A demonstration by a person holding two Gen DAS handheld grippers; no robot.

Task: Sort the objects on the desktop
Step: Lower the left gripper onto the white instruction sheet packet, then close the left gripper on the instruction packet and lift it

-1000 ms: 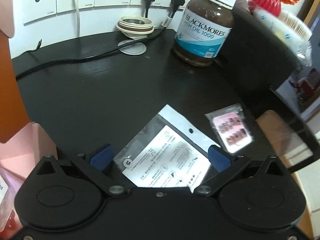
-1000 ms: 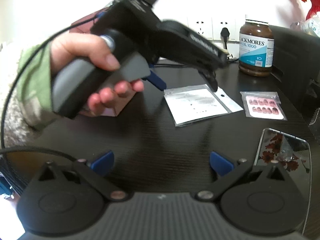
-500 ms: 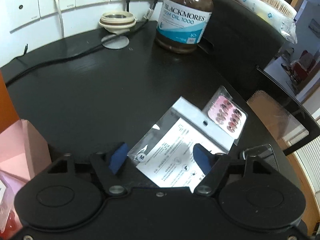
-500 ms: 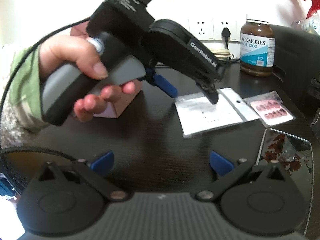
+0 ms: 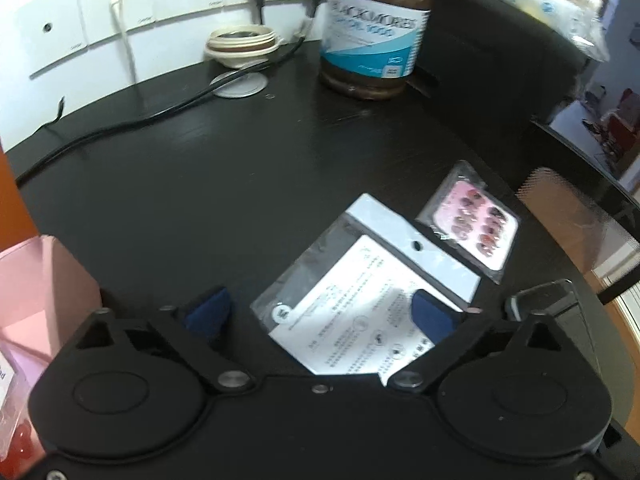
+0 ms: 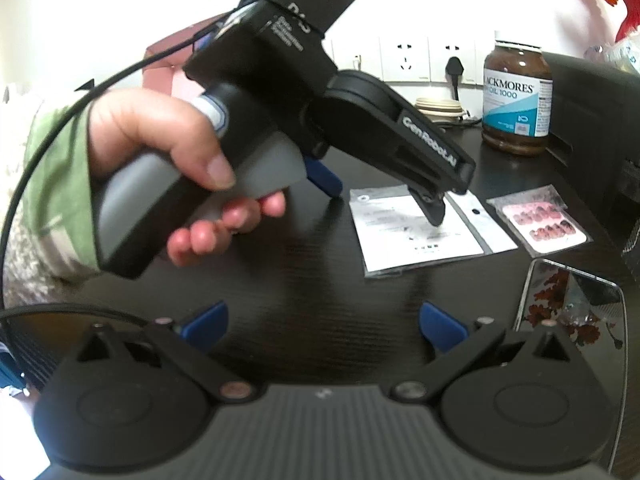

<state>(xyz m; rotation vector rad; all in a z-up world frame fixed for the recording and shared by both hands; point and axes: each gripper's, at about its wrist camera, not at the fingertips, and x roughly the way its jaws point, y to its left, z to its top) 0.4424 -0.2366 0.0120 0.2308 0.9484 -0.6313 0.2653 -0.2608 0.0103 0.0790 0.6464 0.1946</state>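
The left gripper [image 5: 320, 312] is angled down over the flat packet [image 5: 360, 300], jaws opening astride it, pads apparently not yet pressing; the right gripper [image 6: 324, 326] is held open, empty.

Jar [image 5: 374, 36] lid cut off by top edge, label blurred. Packet [image 5: 360, 292] near end hidden under left gripper [image 5: 320, 312]; print behind jar-side unreadable.

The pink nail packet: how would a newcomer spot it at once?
On the black desk, find the tall brown supplement jar by the wall sockets. Nearer the camera lie two flat packets; the small clear pink nail packet holds rows of dark press-on nails, unlike the larger white printed sachet.
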